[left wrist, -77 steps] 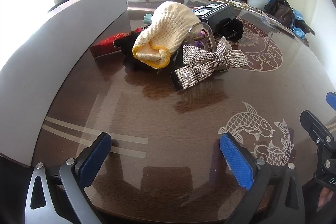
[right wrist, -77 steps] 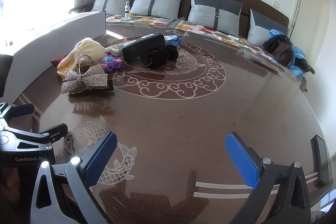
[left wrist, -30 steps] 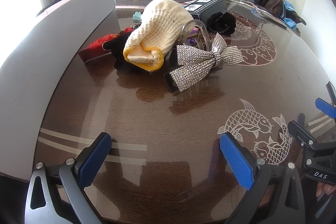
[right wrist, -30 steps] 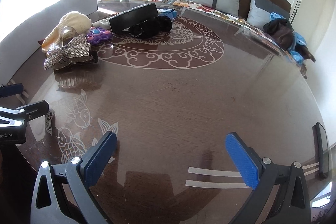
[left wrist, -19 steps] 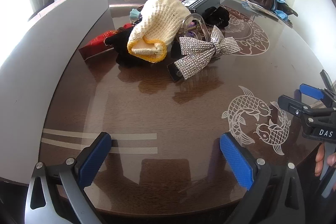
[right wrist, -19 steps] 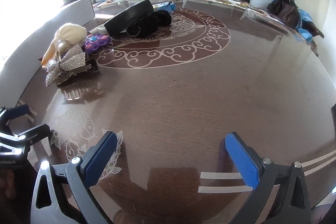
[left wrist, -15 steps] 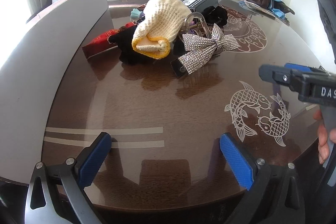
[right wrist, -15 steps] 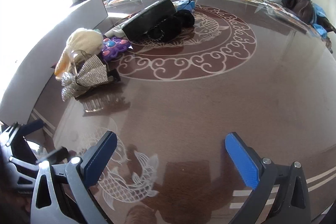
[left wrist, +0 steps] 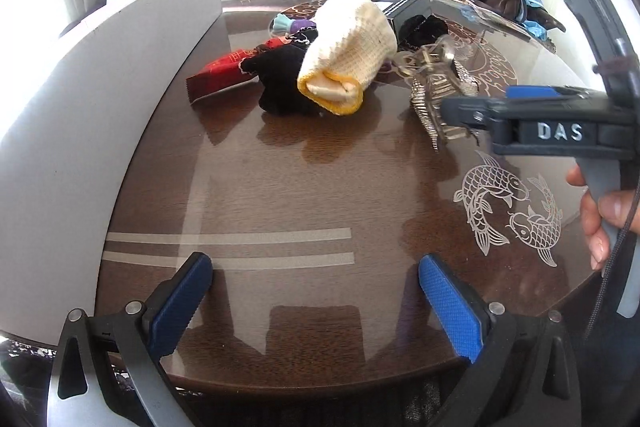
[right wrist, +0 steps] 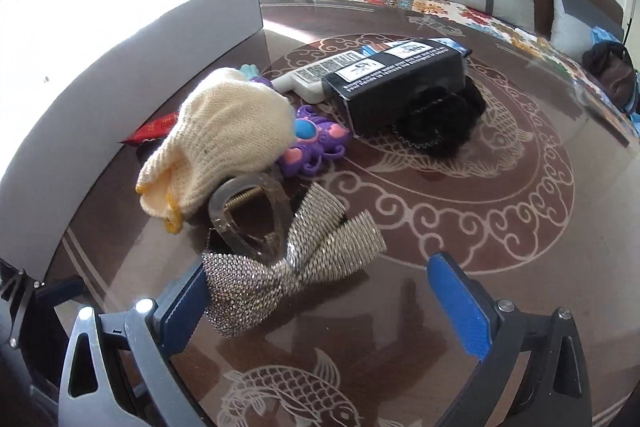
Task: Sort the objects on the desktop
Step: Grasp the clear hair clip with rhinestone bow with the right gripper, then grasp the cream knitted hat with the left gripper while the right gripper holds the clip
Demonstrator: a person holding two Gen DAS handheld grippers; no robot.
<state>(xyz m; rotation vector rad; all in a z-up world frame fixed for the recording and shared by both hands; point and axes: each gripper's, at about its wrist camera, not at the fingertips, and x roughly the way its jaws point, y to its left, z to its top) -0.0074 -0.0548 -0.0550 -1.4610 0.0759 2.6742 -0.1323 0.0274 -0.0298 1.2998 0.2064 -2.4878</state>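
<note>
A pile of small objects lies on the dark glass-topped table (left wrist: 280, 195). It holds a cream knitted glove (left wrist: 348, 55) (right wrist: 224, 139), a black cloth (left wrist: 284, 83), a red packet (left wrist: 224, 75) and a rhinestone bow (right wrist: 296, 267) (left wrist: 436, 95). A clear hair claw (right wrist: 248, 219) leans behind the bow. My right gripper (right wrist: 324, 303) is open with the bow lying between its fingers, the bow's left end against the left finger (right wrist: 188, 303). From the side, that right gripper (left wrist: 472, 115) reaches the bow. My left gripper (left wrist: 316, 307) is open over bare table near the front edge.
A tall grey panel (right wrist: 120, 75) (left wrist: 80, 107) walls the table's left side. Behind the pile lie a purple pop toy (right wrist: 316, 143), a black carton (right wrist: 400, 83), a white tube (right wrist: 316, 75) and black scrunchies (right wrist: 440, 119). A hand (left wrist: 600, 219) holds the right gripper. A cushioned sofa runs behind.
The right gripper has swung left and forward across the table to the pile, so the bow now sits between its fingers. The left gripper has barely moved.
</note>
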